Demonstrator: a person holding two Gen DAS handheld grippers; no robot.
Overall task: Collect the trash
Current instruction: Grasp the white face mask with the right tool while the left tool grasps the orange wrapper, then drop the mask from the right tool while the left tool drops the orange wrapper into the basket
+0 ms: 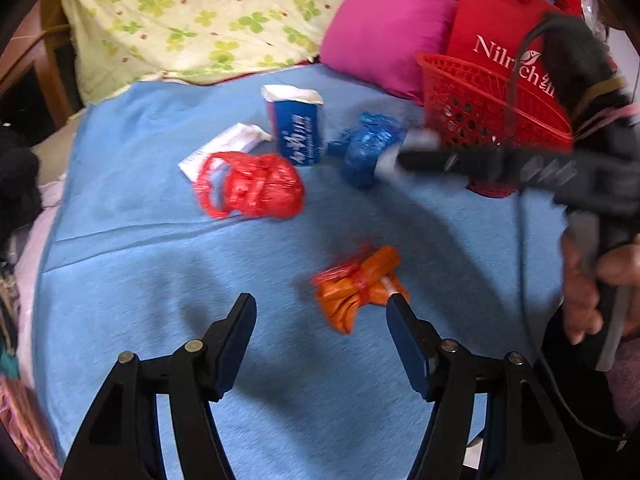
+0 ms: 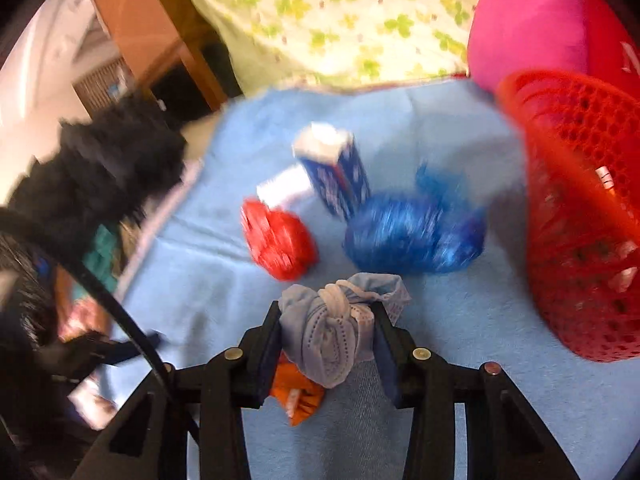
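Note:
My left gripper (image 1: 322, 312) is open, low over the blue cloth, with an orange knotted bag (image 1: 358, 288) just ahead of its right finger. My right gripper (image 2: 326, 322) is shut on a knotted pale-blue face mask (image 2: 330, 336) and holds it above the cloth. It shows blurred in the left wrist view (image 1: 404, 154), in front of the red mesh basket (image 1: 480, 96). A red bag (image 1: 256, 184), a blue-and-white carton (image 1: 298, 128), a white wrapper (image 1: 224, 148) and a blue bag (image 1: 368, 140) lie on the cloth. The basket (image 2: 580, 216) stands right of my right gripper.
A pink pillow (image 1: 384, 28) and a red paper bag (image 1: 504, 40) stand behind the basket. A clover-print quilt (image 1: 192, 12) lies at the back. The blue cloth (image 1: 140, 240) ends at the left, over pink bedding. A wooden frame (image 2: 132, 16) stands at the far left.

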